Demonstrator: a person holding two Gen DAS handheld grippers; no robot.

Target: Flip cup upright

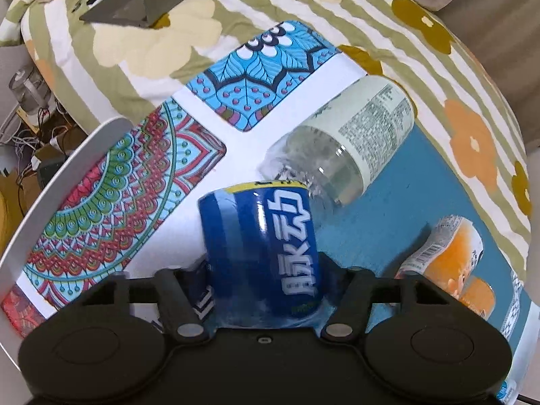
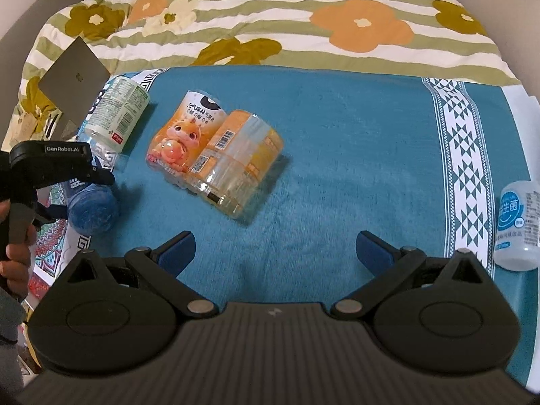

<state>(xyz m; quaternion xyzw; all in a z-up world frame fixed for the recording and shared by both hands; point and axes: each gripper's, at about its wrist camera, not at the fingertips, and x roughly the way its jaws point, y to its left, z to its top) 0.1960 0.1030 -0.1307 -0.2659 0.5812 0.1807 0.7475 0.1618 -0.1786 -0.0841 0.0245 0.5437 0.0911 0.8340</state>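
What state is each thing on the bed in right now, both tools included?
Left tool: shut on the blue cup.
Blue cup: gripped, tilted, not yet upright.
Right tool: open, holding nothing.
Clear bottle: lying on its side.
Orange pack: lying flat.
White bottle: on the cloth; attitude unclear.
Laptop: closed.

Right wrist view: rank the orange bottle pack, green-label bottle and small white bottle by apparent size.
1. orange bottle pack, clearly largest.
2. green-label bottle.
3. small white bottle, though it is cut by the frame edge and fisheye-warped, so 2 versus 3 is unsure.
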